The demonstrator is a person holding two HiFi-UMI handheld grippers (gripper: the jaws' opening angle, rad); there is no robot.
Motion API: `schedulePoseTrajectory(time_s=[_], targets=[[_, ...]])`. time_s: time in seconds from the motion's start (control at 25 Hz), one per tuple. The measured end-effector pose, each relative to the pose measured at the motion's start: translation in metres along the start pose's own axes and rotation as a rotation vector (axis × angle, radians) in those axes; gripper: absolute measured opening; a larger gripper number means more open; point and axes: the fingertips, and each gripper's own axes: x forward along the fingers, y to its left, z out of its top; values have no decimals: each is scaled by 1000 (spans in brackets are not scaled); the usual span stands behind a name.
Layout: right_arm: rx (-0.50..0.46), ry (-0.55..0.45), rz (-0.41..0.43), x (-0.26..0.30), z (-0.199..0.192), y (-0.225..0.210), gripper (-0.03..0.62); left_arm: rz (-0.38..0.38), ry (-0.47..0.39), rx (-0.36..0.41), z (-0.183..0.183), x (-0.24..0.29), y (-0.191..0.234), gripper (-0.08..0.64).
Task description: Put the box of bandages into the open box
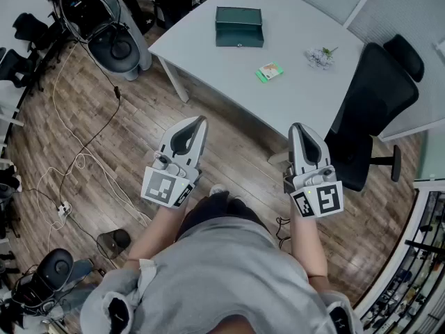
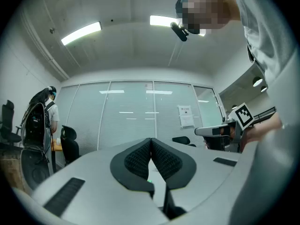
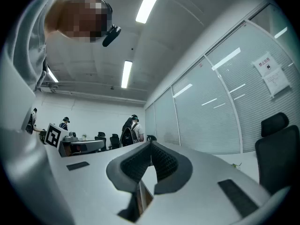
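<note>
The box of bandages (image 1: 269, 71) lay flat on the table (image 1: 299, 19), toward its near edge, and it was too small for me to read its print. Further back on the table stood the dark green box (image 1: 239, 26); from above I could not tell how far its lid was raised. A small blurred sprig (image 1: 321, 56) lay toward the table's right side, close to a black chair (image 1: 375, 96). My left gripper (image 1: 201, 120) and right gripper (image 1: 297, 127) hung short of the table, over the wooden floor (image 1: 243, 152), well apart from both boxes. Each had its jaws pressed together with nothing between them. My own body hid the floor below them.
</note>
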Motion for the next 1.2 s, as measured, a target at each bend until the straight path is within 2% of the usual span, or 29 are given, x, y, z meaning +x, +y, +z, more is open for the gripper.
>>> schedulePoseTrajectory(time_s=[0.32,0.68,0.96,1.2], targets=[[7,0,35,-26,2,-4,49,2,30,-55,-13,-4,-36,20],[47,-14,70,-32,4,-17,51,3,41,-55,-15,11,-51,20],[45,-4,54,-2,-6,-38,51,6,44,-82,-33,39,-23,20],[28,-6,-7,64,-23,-58,51,-51,40,-87,-53,83,38,20]])
